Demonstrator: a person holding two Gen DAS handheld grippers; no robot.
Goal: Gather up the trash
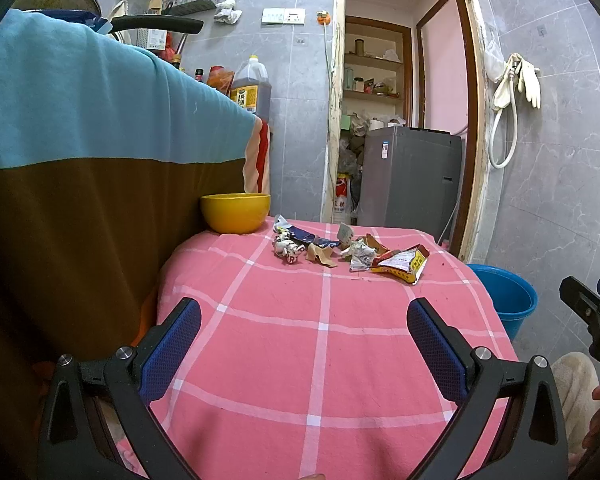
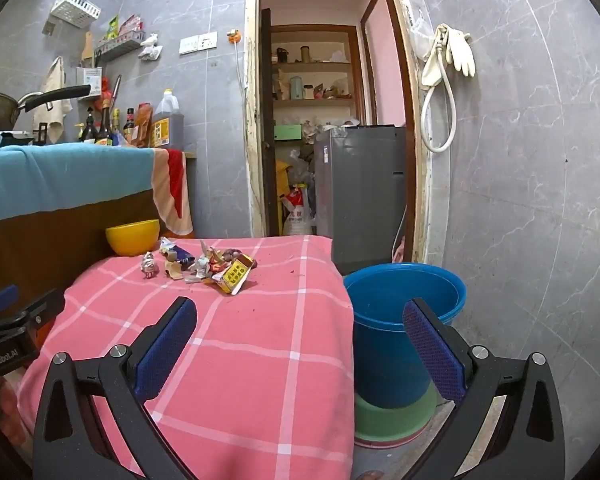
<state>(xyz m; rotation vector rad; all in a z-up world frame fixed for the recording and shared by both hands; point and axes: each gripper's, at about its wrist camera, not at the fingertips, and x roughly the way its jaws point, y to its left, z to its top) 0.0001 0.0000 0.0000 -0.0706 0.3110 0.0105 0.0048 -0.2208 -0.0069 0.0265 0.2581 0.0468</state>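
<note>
Both tongs, left (image 1: pixel 304 344) and right (image 2: pixel 300 344), gape wide, empty; the trash (image 1: pixel 348 250) lies well ahead on the cloth (image 1: pixel 320 360), bucket (image 2: pixel 404 312) beside the right tongs; light wrappers could slip the pads or scatter short of it.

The tablecloth (image 1: pixel 320 340) is checked pink and white; the bowl (image 1: pixel 235 213) is yellow, the bucket (image 2: pixel 400 320) blue.

Both the left tongs (image 1: pixel 304 332) and the right tongs (image 2: pixel 300 332) gape wide, empty, tilted slightly downward.
</note>
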